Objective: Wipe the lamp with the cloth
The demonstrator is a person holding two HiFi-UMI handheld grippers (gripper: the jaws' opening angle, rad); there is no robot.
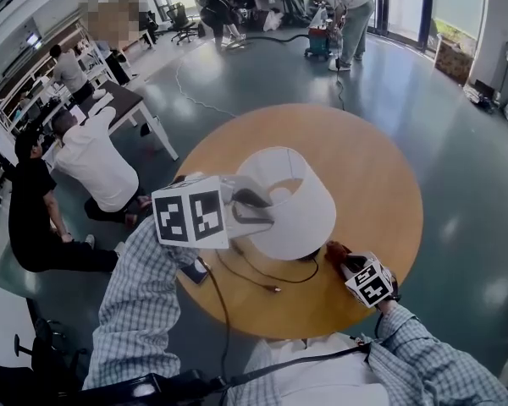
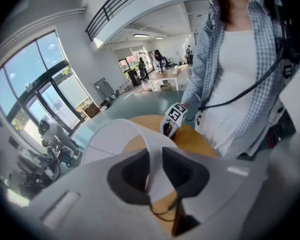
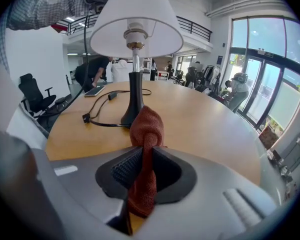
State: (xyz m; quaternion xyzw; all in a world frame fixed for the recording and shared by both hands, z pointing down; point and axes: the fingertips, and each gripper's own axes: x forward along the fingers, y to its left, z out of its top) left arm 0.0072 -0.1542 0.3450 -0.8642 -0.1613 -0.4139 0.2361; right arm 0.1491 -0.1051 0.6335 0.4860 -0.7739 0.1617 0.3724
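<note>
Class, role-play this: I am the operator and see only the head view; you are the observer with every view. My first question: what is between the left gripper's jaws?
Observer: The left gripper has its jaws closed on the rim of the white lampshade.
Operator: Is the right gripper really holding the cloth?
Observer: Yes, the right gripper has its jaws shut on a rust-red cloth, bunched above them.
Operator: What holds the shade up?
Observer: A dark stem on a round base, upright on the wooden table.

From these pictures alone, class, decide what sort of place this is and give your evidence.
Probably an open-plan office or workshop hall: a long desk, a black office chair, tall glass doors.
</note>
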